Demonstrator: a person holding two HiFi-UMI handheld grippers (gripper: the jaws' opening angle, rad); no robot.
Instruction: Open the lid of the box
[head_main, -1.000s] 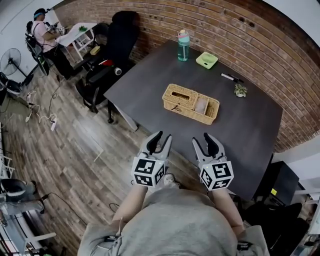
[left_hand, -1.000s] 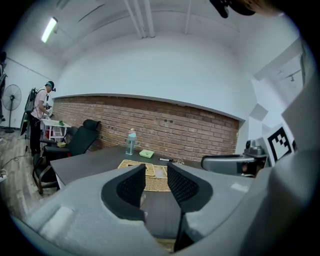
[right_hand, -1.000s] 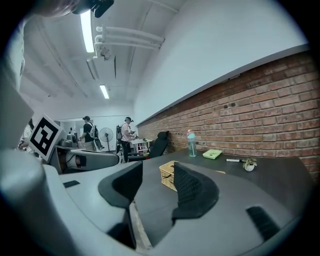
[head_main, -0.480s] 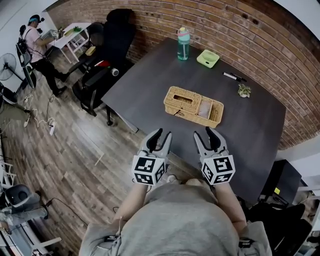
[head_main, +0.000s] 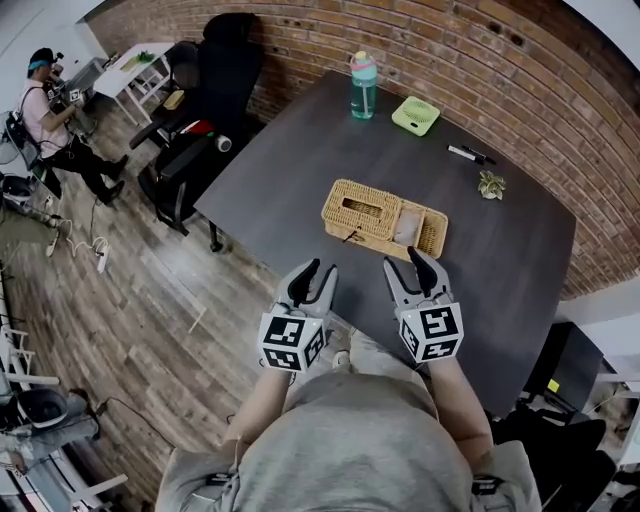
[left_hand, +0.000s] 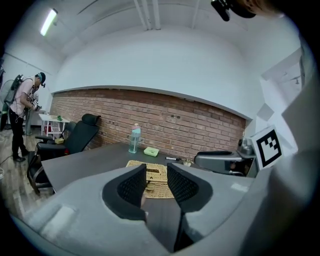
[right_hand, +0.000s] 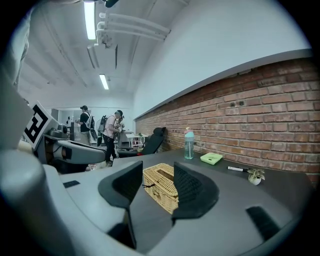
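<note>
A woven wicker box (head_main: 385, 218) lies on the dark table (head_main: 300, 150), its slotted lid (head_main: 358, 205) flat on the left part; the right part shows something pale inside. Both grippers hover at the table's near edge, short of the box and apart from it. My left gripper (head_main: 315, 277) is open and holds nothing. My right gripper (head_main: 406, 264) is also open and holds nothing. In the left gripper view the box (left_hand: 156, 186) shows between the jaws of that gripper (left_hand: 156, 169). The right gripper view frames the box (right_hand: 161, 186) beyond its gripper (right_hand: 158, 167).
At the table's far side stand a teal bottle (head_main: 364, 85), a green flat object (head_main: 414, 118), a marker (head_main: 465, 154) and a small plant (head_main: 490, 184). Black office chairs (head_main: 215, 80) stand left of the table. A person (head_main: 45, 110) is at the far left.
Both grippers have edged forward towards the table and the box, still open. The person at the far left has shifted.
</note>
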